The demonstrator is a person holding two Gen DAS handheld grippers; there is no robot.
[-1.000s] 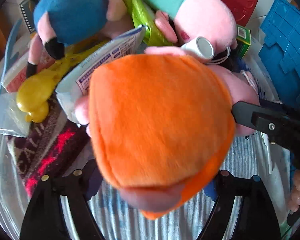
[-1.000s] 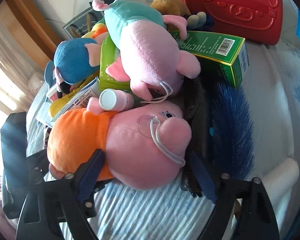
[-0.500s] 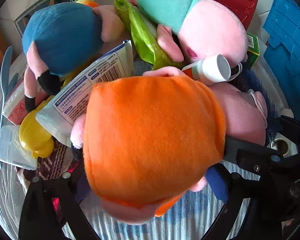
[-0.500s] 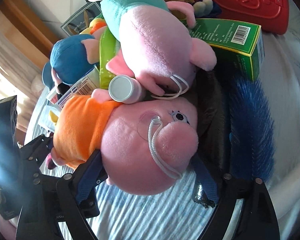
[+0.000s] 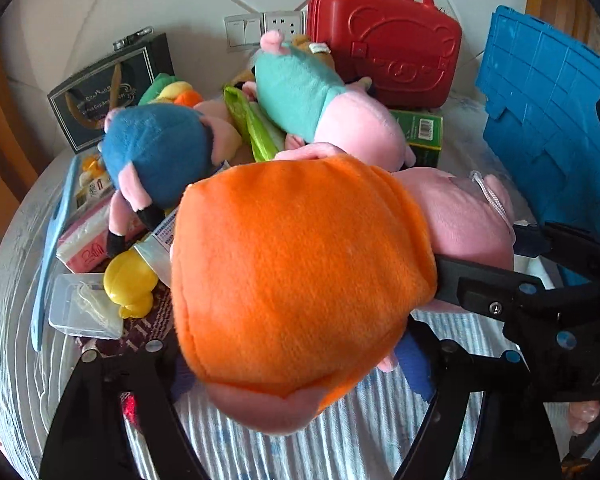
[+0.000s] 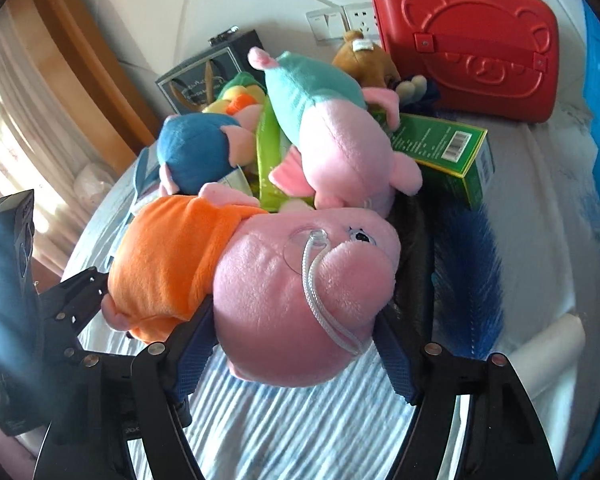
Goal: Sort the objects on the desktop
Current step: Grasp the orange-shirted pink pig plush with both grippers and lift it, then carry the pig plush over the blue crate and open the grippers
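1. Far right, a hard red case (image 5: 384,52) stands closed; a clear lidded box (image 5: 82,306) holds string.
2. Both grippers, left (image 5: 296,356) and right (image 6: 296,344), are closing their fingers on the fuzzy orange-shirted pig plush (image 6: 260,272), near centre above the striped bench (image 6: 284,428).

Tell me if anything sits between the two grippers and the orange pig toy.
Nothing visible does. The orange pig toy already sits between the fingers of both: the left gripper closes around its orange body, the right gripper around its pink head. The teal pig toy lies just behind it.
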